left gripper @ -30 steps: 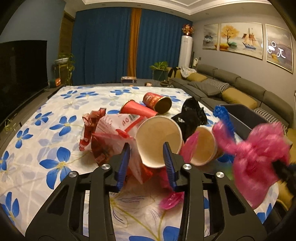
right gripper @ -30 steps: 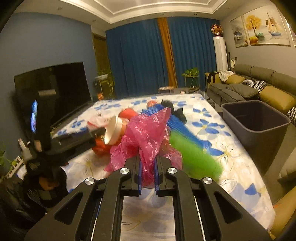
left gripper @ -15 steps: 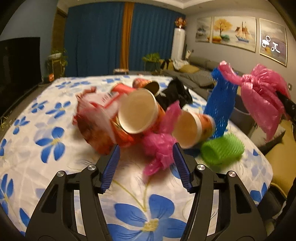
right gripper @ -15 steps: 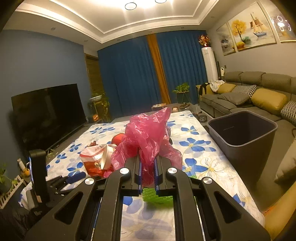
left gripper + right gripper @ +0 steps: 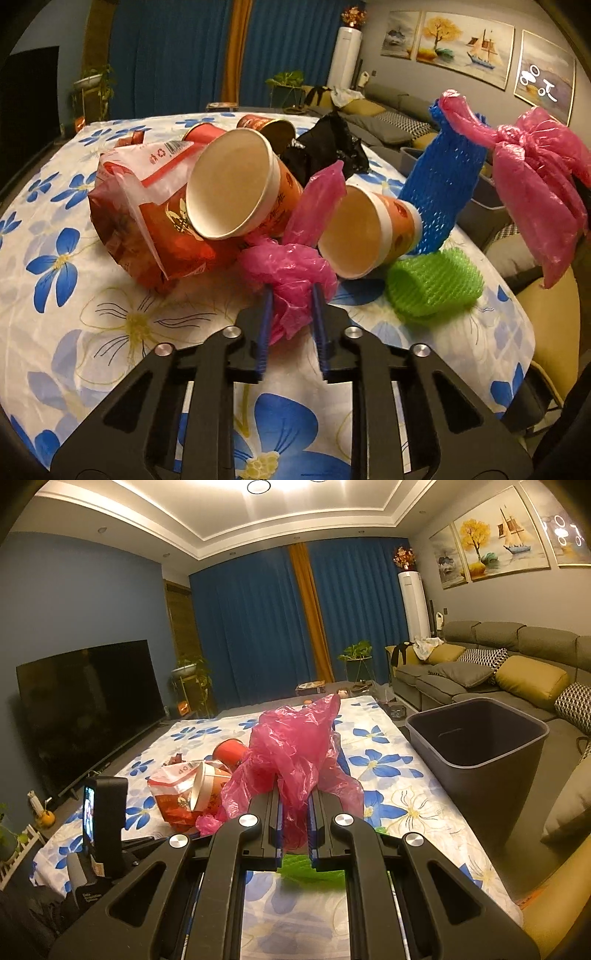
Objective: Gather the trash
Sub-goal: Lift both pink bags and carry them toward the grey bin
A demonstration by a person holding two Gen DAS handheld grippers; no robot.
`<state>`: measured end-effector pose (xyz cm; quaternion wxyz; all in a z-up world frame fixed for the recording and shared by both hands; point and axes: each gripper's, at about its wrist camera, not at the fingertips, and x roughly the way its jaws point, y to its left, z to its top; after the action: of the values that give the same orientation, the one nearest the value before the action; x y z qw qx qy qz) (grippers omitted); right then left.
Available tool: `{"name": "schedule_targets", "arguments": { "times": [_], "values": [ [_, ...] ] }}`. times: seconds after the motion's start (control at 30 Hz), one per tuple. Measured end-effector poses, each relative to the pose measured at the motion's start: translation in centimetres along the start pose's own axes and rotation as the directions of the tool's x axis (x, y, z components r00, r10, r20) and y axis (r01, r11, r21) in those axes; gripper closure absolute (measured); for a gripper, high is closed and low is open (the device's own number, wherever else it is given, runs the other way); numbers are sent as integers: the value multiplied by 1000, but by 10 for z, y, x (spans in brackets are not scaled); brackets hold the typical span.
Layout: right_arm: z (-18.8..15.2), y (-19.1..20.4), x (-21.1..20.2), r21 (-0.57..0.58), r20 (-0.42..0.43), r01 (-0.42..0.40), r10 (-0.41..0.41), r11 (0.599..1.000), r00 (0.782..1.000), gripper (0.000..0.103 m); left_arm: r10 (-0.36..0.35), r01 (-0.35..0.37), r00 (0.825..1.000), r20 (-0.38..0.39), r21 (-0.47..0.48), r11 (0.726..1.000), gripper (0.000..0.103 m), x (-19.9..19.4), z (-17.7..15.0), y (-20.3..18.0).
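Note:
My left gripper is shut on a crumpled pink plastic bag lying on the flowered tablecloth, in front of two paper cups and a red snack bag. My right gripper is shut on another pink plastic bag, held above the table; this bag shows at the right of the left wrist view. A dark grey bin stands off the table's right side.
A blue foam sleeve stands and a green foam sleeve lies at the table's right edge. A black bag and red cans lie behind the cups. A sofa runs along the right, a TV on the left.
My left gripper closed on the pink bag on the table. My right gripper rose higher with its pink bag.

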<state>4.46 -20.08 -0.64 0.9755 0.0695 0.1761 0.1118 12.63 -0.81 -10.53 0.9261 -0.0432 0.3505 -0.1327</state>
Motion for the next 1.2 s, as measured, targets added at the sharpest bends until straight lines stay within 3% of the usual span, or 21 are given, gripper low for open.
{"name": "schedule_targets", "arguments": {
  "times": [0.27,0.53,0.7,0.9,1.2],
  "values": [
    [-2,3,0,-29,6,-35,35,999,999,92,-25,23,996,88,19,1000,90,-38,-5,-1],
    [-26,12,30,-89,-153,-104,90,991,984,92,-16,20,986,168,-21,1000,90,-74,4,14],
    [-34,20,26,-150,-197,-165,134,975,971,92,-21,26,978,206,-22,999,90,-87,14,15],
    [-28,13,10,-160,-184,-195,164,968,969,91,-48,50,970,238,-1,999,90,-94,25,4],
    [6,-21,-21,-51,-68,-197,193,979,979,90,-96,88,963,250,45,995,90,-89,38,-21]
  ]
}}
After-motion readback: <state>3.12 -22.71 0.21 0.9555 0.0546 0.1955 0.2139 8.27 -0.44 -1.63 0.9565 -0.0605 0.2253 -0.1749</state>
